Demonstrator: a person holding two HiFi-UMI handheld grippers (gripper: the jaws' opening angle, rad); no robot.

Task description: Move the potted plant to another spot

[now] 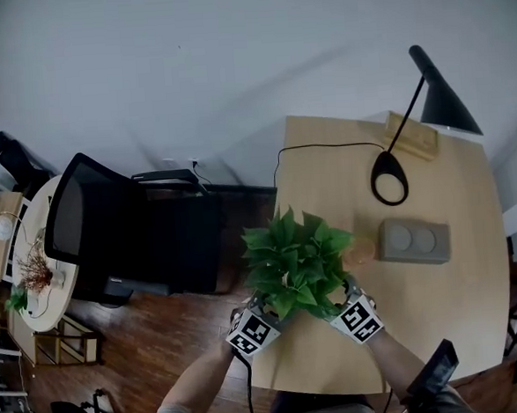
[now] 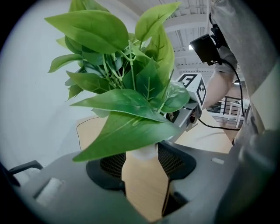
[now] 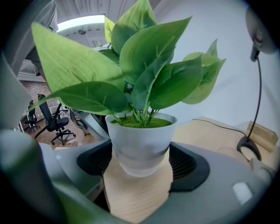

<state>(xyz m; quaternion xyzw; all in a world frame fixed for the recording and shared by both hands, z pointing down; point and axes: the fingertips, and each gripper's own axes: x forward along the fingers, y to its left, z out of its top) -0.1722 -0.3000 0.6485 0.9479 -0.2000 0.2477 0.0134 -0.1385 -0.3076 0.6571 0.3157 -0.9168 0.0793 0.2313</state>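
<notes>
Both grippers clamp the potted plant [image 1: 293, 259] from opposite sides, above the near left corner of the wooden desk [image 1: 441, 294]. The left gripper [image 2: 142, 161] has its jaws spread wide, and the white pot [image 2: 145, 153] sits between its mesh pads [image 2: 177, 159], largely hidden under leaves. The right gripper [image 3: 140, 162] is equally wide, its black pads pressing both flanks of the pot. Whether the pot's base touches the desk cannot be told.
</notes>
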